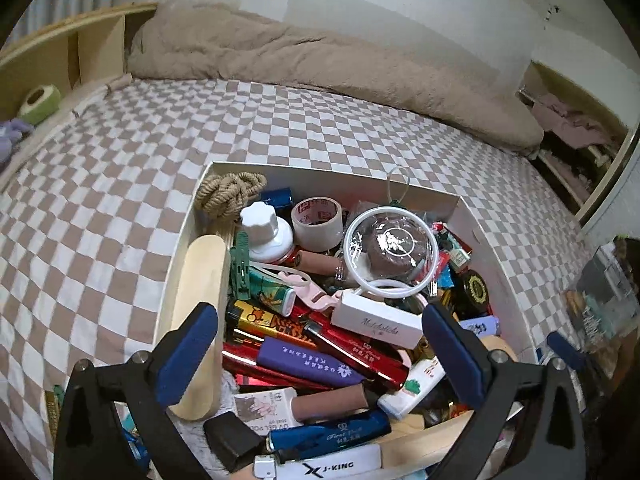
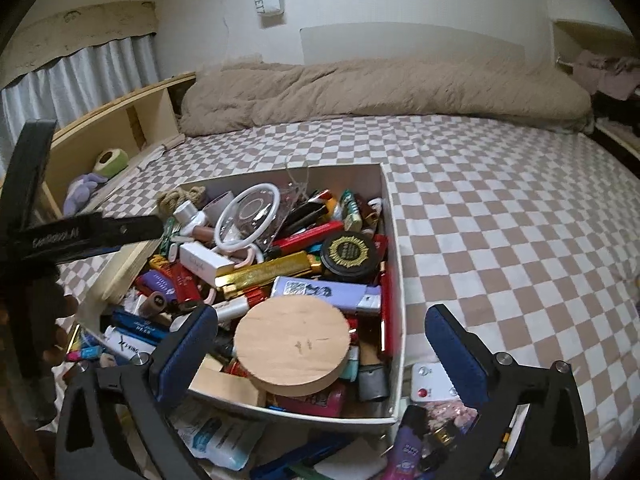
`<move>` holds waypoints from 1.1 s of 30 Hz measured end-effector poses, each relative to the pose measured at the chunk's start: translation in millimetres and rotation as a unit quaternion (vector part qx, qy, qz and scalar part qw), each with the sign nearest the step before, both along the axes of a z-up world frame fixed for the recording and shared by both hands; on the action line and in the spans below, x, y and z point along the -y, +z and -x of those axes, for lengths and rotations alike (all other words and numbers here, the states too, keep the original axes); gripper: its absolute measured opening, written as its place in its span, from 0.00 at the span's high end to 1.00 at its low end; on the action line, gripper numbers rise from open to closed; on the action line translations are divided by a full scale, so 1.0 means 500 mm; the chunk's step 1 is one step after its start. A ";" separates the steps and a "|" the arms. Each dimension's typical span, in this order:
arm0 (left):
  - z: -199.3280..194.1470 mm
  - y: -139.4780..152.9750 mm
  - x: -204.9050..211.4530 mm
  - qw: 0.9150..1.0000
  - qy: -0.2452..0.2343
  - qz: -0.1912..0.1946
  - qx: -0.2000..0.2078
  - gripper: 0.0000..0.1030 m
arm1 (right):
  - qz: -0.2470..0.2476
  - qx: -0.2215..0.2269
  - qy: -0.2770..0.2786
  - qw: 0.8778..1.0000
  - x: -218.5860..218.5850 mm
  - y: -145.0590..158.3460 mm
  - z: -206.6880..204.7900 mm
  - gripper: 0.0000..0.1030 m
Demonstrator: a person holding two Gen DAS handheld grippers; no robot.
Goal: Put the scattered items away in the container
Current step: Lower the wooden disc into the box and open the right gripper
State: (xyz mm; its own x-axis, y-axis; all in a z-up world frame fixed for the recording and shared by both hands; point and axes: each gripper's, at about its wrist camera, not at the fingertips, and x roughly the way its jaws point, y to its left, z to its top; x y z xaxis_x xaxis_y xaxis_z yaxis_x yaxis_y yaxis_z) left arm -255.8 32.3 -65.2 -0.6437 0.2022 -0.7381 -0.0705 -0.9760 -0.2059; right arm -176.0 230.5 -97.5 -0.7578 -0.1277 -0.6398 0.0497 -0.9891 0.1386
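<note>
- The white container (image 2: 394, 280) is seen on the checkered bedsheet (image 2: 500, 220), its long axis running away from both cameras toward the rumpled beige blanket (image 2: 360, 92) at the wall.
- It is heaped above its rim: a round wooden disc (image 2: 292, 344) lies flat on top at the near end, with a black gold-crested jar (image 2: 350, 254) and a lilac lighter (image 2: 324, 292) just behind it.
- In the left wrist view a wooden block (image 1: 200, 320) is leaned along the left wall, and a clear dome with a white ring (image 1: 390, 246) is set near the middle; a rope coil (image 1: 230, 194) fills the far left corner.
- Outside the near wall, a purple can (image 2: 406, 444) and a white remote (image 2: 434, 380) are left on the sheet.
- The left gripper (image 1: 320, 352) is held above the heap, jaws spread wide, nothing pinched.
- The right gripper (image 2: 320, 348) is likewise spread wide, astride the disc without pressing it.
</note>
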 end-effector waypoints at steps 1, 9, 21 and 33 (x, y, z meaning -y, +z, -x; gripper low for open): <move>-0.002 0.001 -0.001 1.000 0.000 0.004 -0.002 0.00 | -0.001 -0.001 -0.002 1.000 -0.001 0.001 0.000 0.00; -0.020 0.002 -0.008 0.999 0.005 0.046 -0.025 0.00 | -0.011 -0.005 -0.011 1.000 -0.003 -0.002 0.001 0.00; -0.062 -0.004 -0.009 0.996 0.008 0.077 -0.042 0.00 | -0.026 -0.012 -0.015 0.999 -0.001 0.001 -0.004 0.00; -0.099 -0.023 0.024 0.995 0.029 0.075 -0.050 0.00 | -0.036 -0.018 -0.016 0.999 0.001 0.002 -0.008 0.00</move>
State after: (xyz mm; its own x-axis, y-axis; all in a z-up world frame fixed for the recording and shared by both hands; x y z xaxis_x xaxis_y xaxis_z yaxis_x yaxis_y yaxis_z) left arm -206.3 20.2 -76.6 -0.7228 0.0542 -0.6889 -0.0259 -0.9983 -0.0514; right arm -172.0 229.8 -96.3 -0.7839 -0.0576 -0.6182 0.0211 -0.9976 0.0661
